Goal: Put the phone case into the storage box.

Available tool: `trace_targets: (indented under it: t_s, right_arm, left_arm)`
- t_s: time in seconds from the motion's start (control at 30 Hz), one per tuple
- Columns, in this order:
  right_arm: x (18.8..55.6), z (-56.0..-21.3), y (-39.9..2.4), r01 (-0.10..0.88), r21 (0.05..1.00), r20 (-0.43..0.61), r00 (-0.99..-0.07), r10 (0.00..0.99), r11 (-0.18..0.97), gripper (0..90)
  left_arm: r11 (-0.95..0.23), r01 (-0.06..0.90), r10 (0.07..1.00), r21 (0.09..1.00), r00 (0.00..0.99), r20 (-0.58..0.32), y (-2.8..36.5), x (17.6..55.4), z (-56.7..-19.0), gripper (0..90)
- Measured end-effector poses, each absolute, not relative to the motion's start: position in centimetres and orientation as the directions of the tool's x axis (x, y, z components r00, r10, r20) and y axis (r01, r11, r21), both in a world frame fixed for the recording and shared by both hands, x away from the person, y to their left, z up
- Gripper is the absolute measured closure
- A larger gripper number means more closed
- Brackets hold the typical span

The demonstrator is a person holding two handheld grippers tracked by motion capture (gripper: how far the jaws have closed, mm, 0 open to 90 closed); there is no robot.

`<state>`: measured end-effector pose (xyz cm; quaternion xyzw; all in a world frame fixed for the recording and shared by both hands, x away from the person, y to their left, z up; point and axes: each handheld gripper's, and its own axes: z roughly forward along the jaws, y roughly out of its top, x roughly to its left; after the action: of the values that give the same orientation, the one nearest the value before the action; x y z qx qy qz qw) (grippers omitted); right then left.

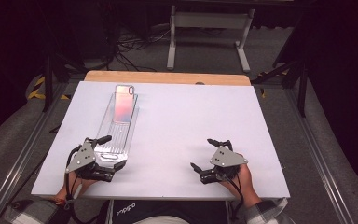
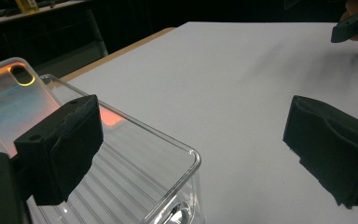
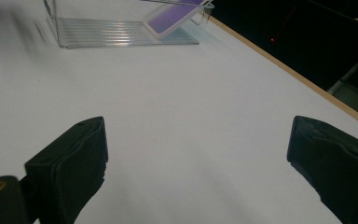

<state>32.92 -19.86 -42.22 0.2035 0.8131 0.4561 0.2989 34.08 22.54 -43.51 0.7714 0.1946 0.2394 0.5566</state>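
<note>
While both grippers sit low near the person's edge of the table, here's how each view looks:

High view, tray: a clear plastic tray (image 1: 120,125) lies lengthwise on the left half of the white table (image 1: 191,116), running from the near side toward the far edge.
High view, phone case: a shiny pinkish phone case (image 1: 124,103) rests in the tray's far end, tilted up a bit against it.
High view, left gripper: the left gripper (image 1: 113,151) is right at the tray's near end, jaws spread wide, one over the tray and the other just beside its near corner.
High view, right gripper: the right gripper (image 1: 206,153) is well apart from the tray, over bare table, jaws wide too.
Left gripper view: near corner of the tray (image 2: 186,158) sits between the spread jaws, closer to the left one; not pinched, honestly. Case (image 2: 14,100) glows orange-ish behind that jaw.
Right gripper view: jaws gaping, nothing between them but table (image 3: 191,121). Tray (image 3: 116,30) and case (image 3: 175,17) are far off at the top.
</note>
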Motion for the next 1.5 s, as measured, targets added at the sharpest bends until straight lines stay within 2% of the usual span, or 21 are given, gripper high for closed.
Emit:
trace_targets:
  t_s: [0.4,1.5]
  right_arm:
    - [32.92,-42.46,-19.35,0.066,0.851,-0.311,-0.737,0.6,0.522,7.0]
    - [32.96,-42.68,-19.16,0.066,0.834,-0.328,-0.738,0.59,0.547,8.2]
  left_arm:
    - [-0.288,0.04,0.573,0.957,0.807,0.139,22.84,34.07,-43.48,5.1]
    - [-0.322,0.023,0.563,0.947,0.809,0.171,22.29,33.94,-43.5,5.5]
